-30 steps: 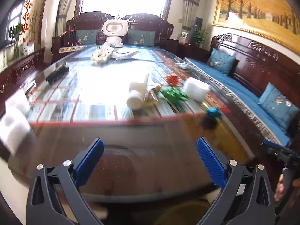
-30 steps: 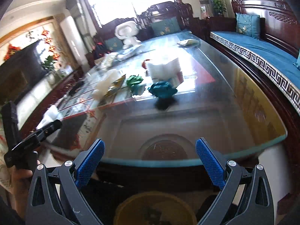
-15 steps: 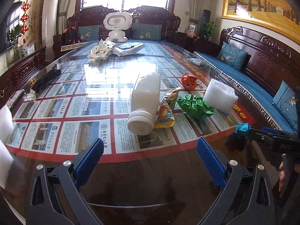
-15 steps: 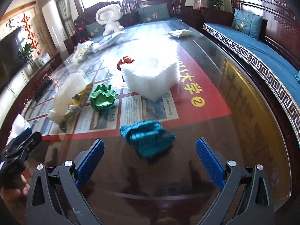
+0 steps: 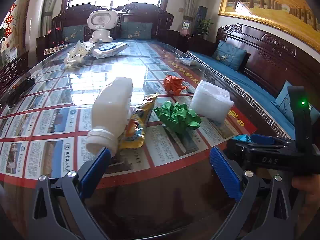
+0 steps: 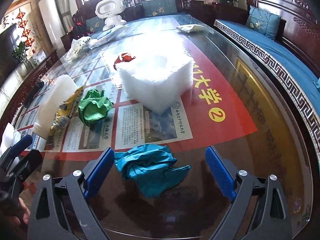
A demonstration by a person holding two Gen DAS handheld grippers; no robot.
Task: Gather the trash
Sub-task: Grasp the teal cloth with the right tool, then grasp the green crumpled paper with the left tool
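Note:
Trash lies on the glass-topped table (image 5: 60,104): a white plastic bottle (image 5: 112,114) on its side, a yellow snack wrapper (image 5: 136,126), a green paper ball (image 5: 178,116), an orange paper ball (image 5: 174,84), a white foam block (image 5: 212,102). My left gripper (image 5: 160,164) is open, just short of the bottle's cap. In the right wrist view my right gripper (image 6: 160,172) is open, with a crumpled teal paper (image 6: 148,168) between its fingers. The foam block (image 6: 156,80), green ball (image 6: 94,106) and bottle (image 6: 54,104) lie beyond.
A white toy robot (image 5: 101,25), crumpled white bags (image 5: 77,53) and a blue-white packet (image 5: 110,49) sit at the far end. A black object (image 5: 18,90) lies at the left edge. A blue-cushioned wooden bench (image 5: 250,74) runs along the right side.
Both grippers have moved forward over the table toward the trash. The right one now straddles the teal paper; the left one has closed in on the bottle. Both stay open.

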